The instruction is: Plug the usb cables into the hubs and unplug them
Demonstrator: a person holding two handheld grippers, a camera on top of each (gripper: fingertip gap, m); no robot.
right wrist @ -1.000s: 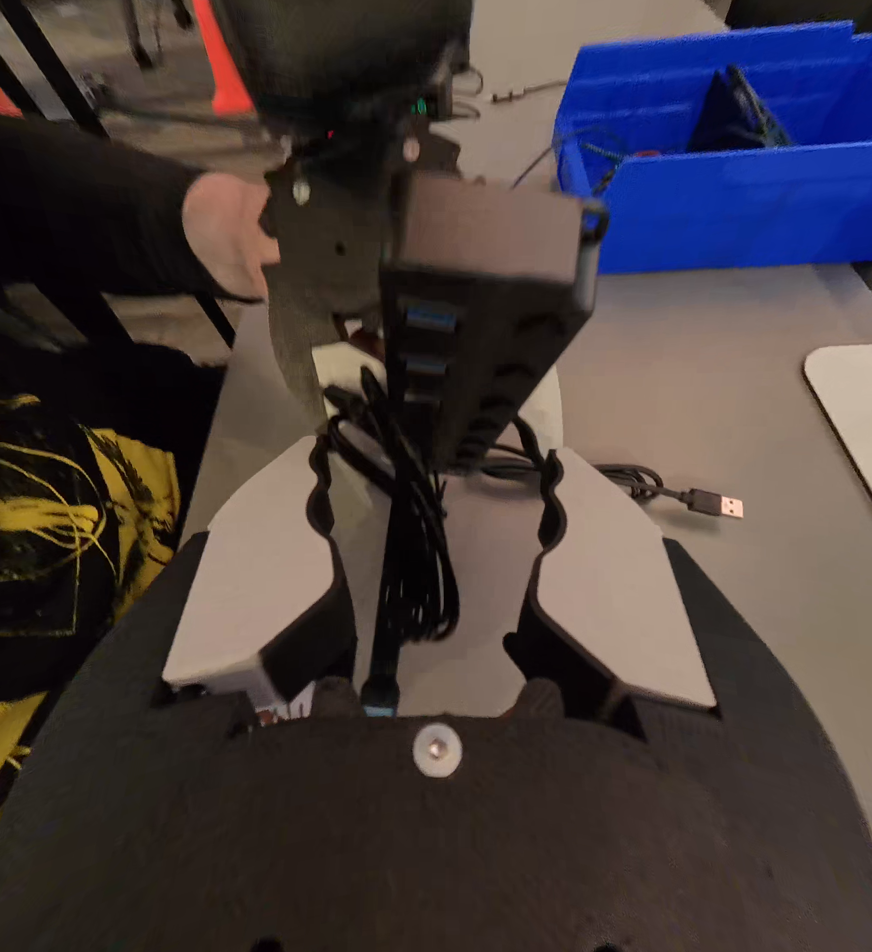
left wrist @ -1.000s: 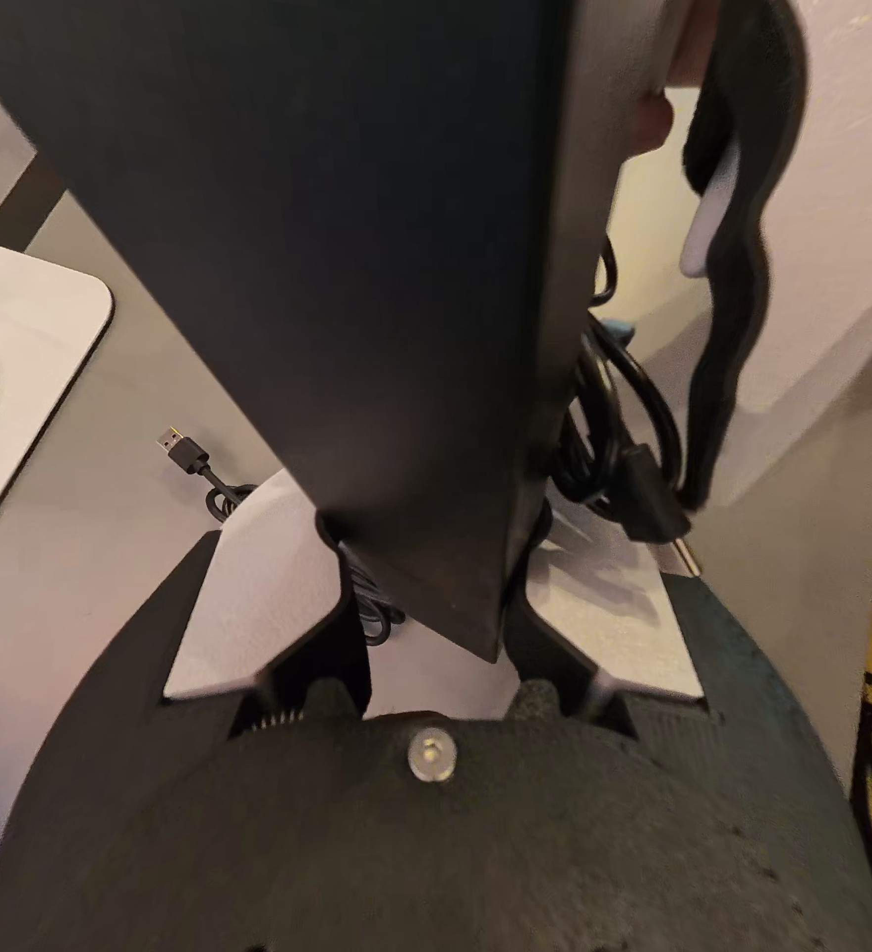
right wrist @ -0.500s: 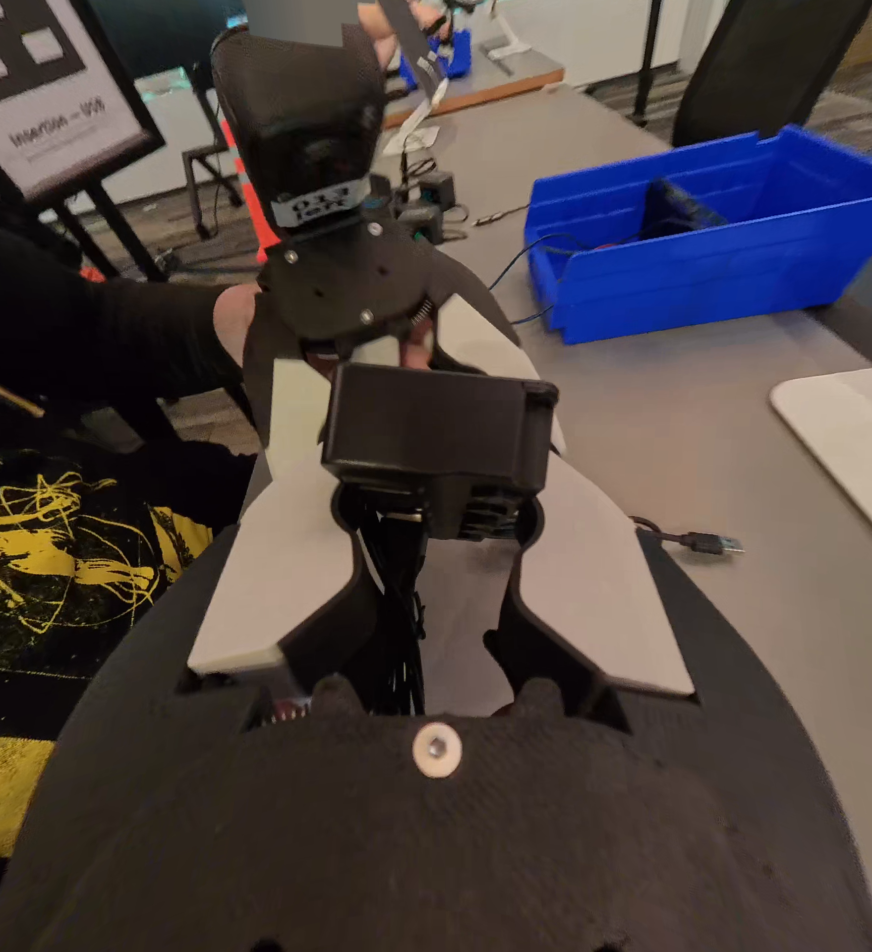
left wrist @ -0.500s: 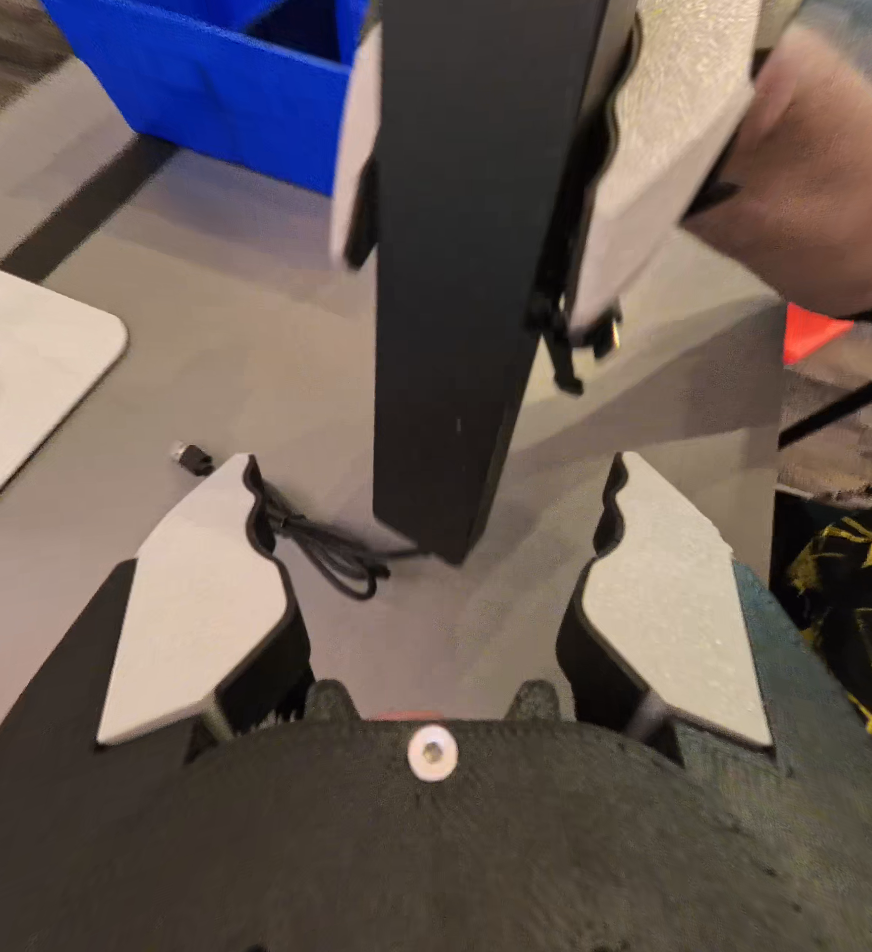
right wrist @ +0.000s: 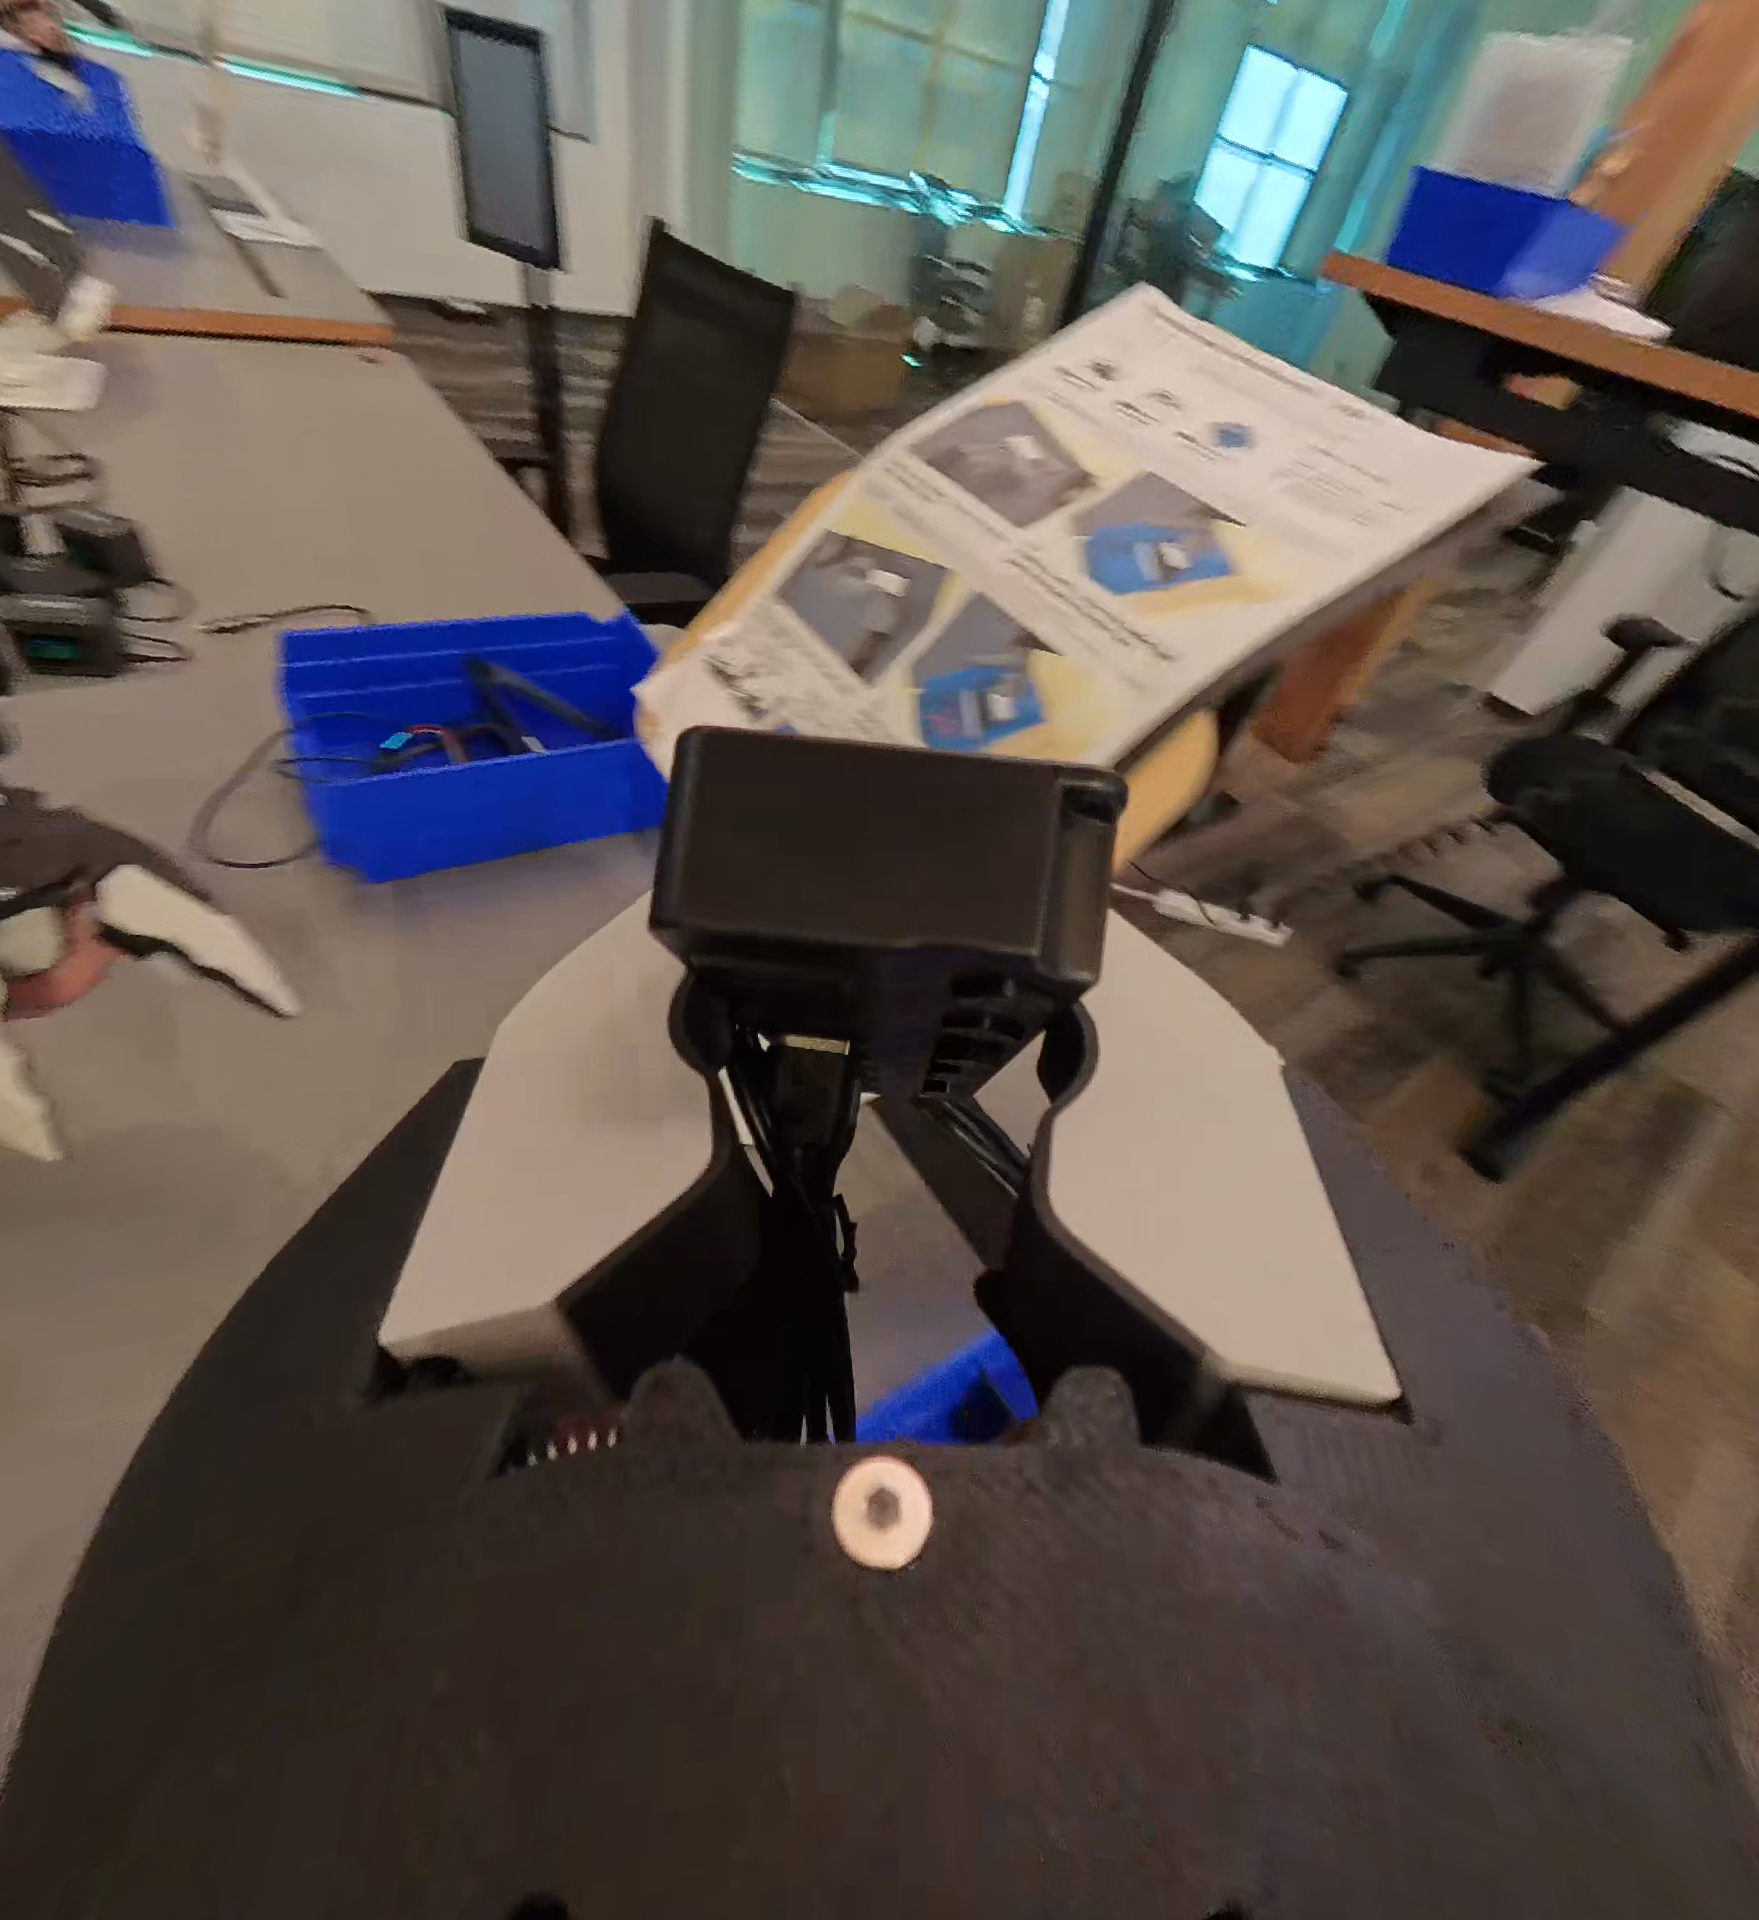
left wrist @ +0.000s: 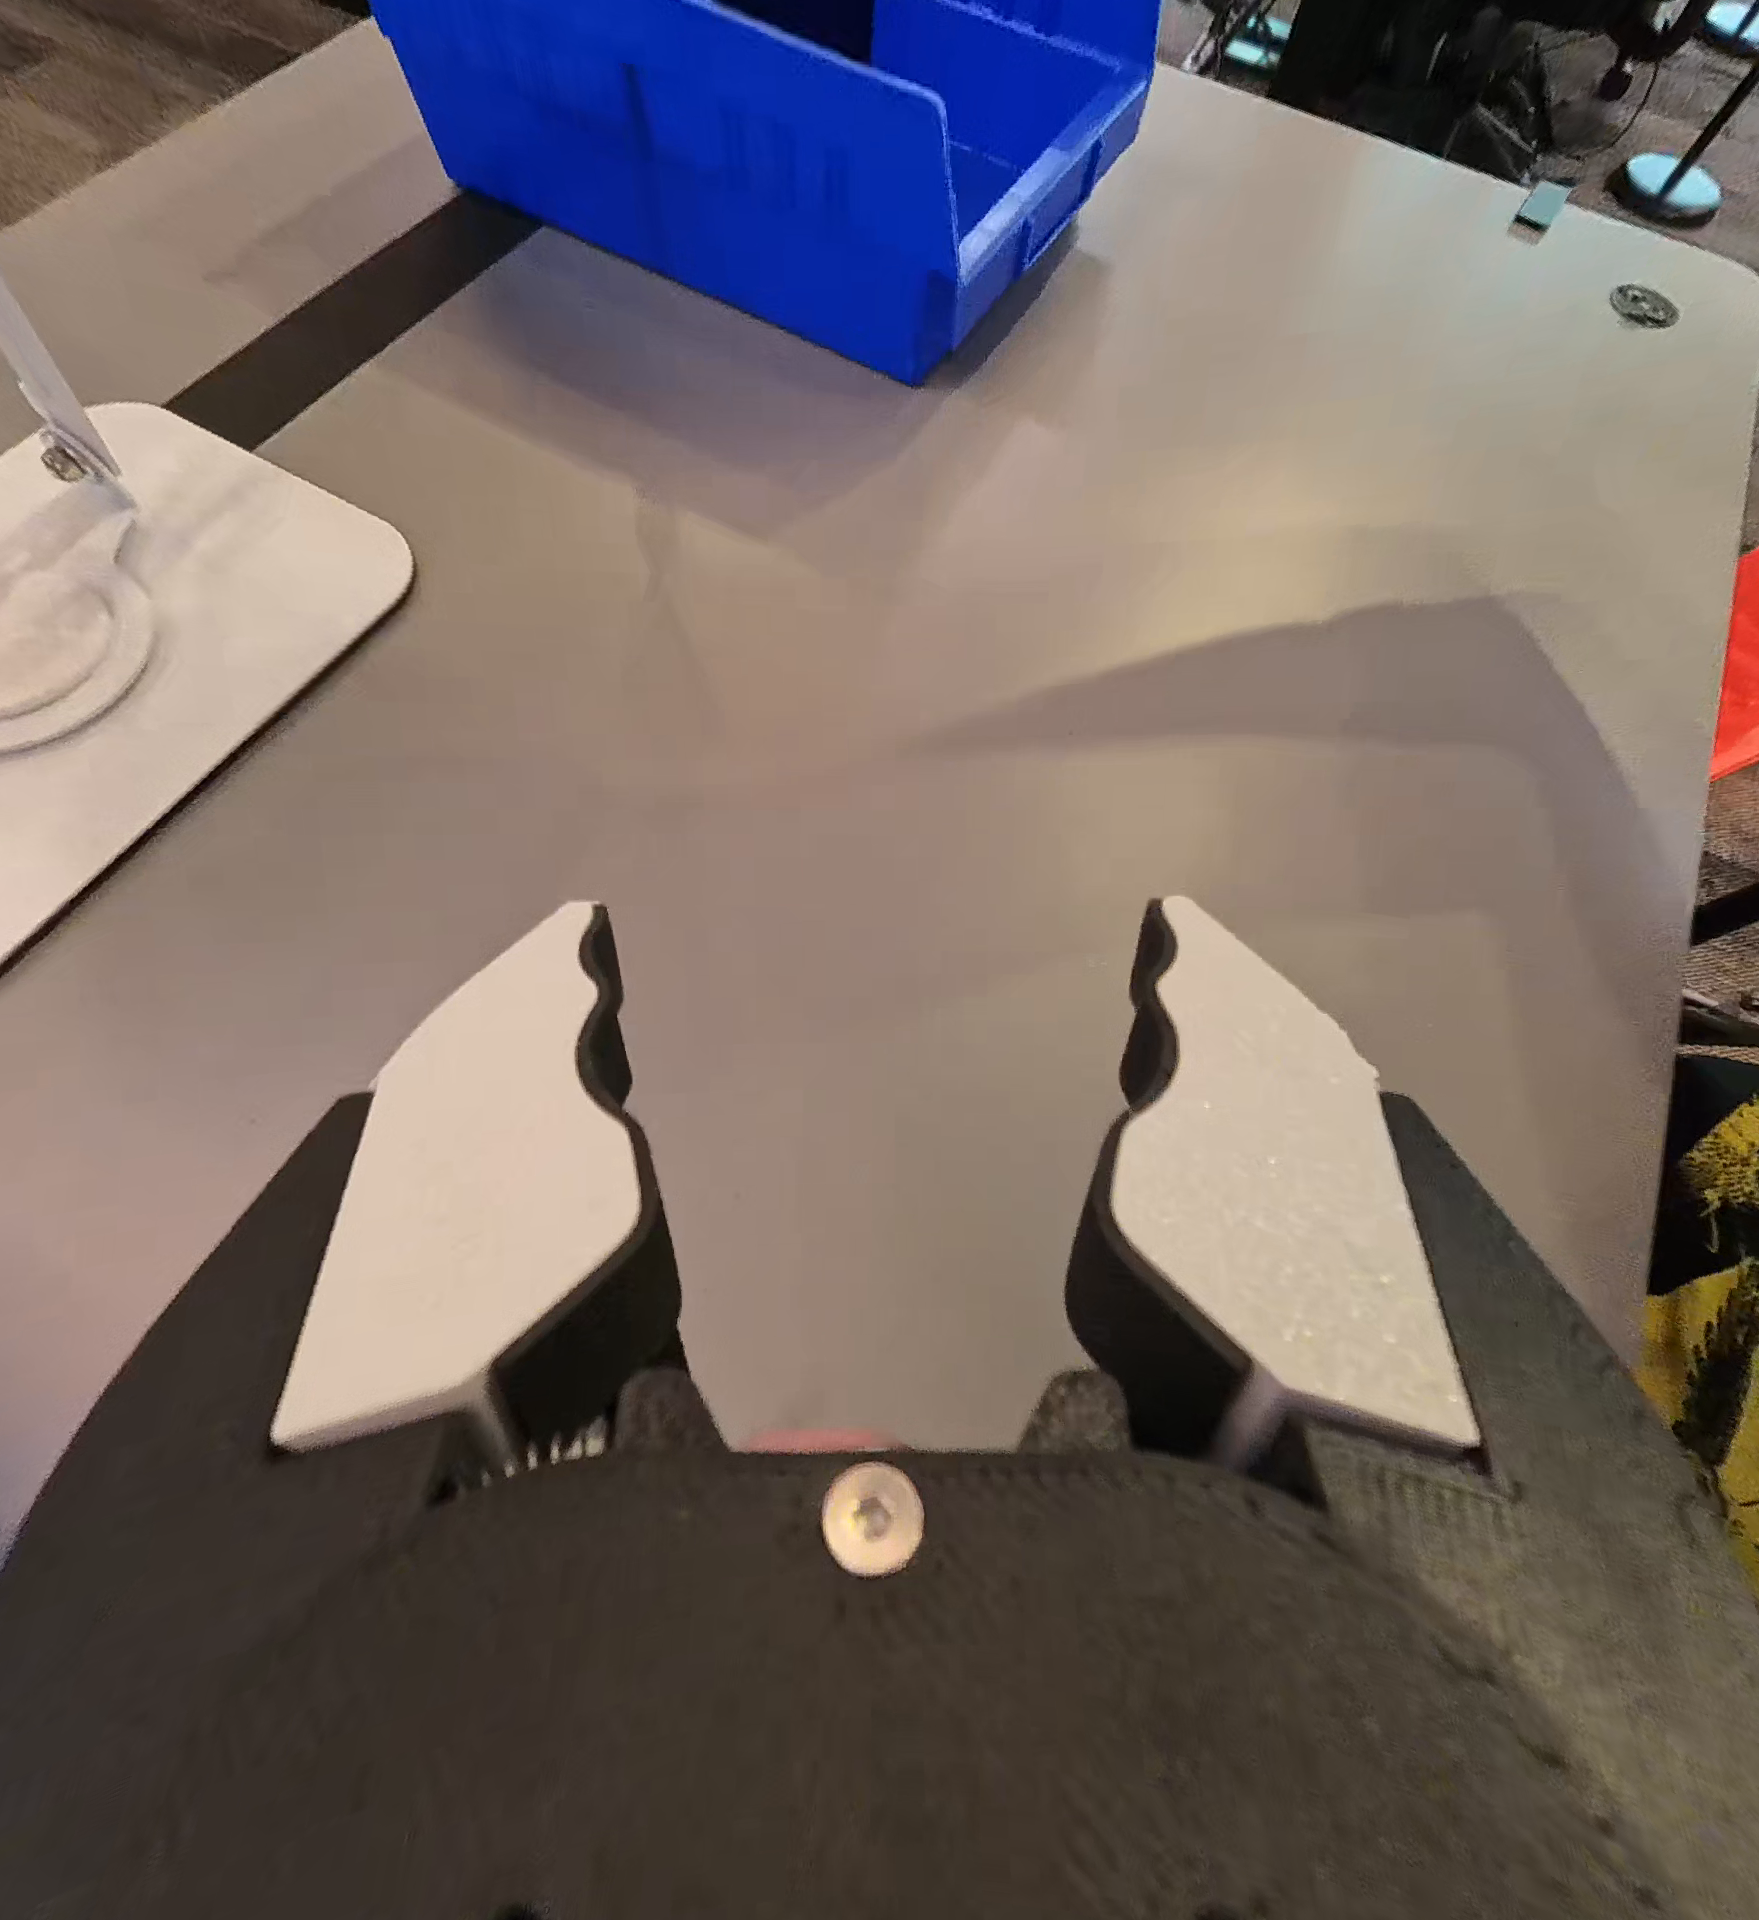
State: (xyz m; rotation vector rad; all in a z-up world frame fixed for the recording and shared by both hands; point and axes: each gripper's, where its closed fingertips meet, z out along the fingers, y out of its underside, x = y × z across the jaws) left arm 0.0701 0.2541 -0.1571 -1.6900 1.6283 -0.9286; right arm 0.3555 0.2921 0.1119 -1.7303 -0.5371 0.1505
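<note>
My right gripper (right wrist: 885,1013) is shut on a black USB hub (right wrist: 875,842) and holds it upright in the air, its end face toward the camera. Black USB cables (right wrist: 813,1122) hang from the hub's underside between my fingers. My left gripper (left wrist: 875,914) is open and empty over the bare grey table (left wrist: 1062,623). No hub or cable shows in the left wrist view. The left gripper's white fingers (right wrist: 189,935) also show at the far left of the right wrist view, spread apart over the table.
A blue bin (left wrist: 750,177) stands at the table's far side; it also shows in the right wrist view (right wrist: 459,727), with cables inside. A white lamp base (left wrist: 127,644) sits at the left. A tilted poster board (right wrist: 1062,520) and office chairs stand beyond the table's right edge. The gap from one gripper's tips to the other's is roughly 40 cm.
My left gripper opened, let go of the hub and drew away; the hub and the loose cable have left its view. My right gripper shut on the hub, lifted it and swung right.
</note>
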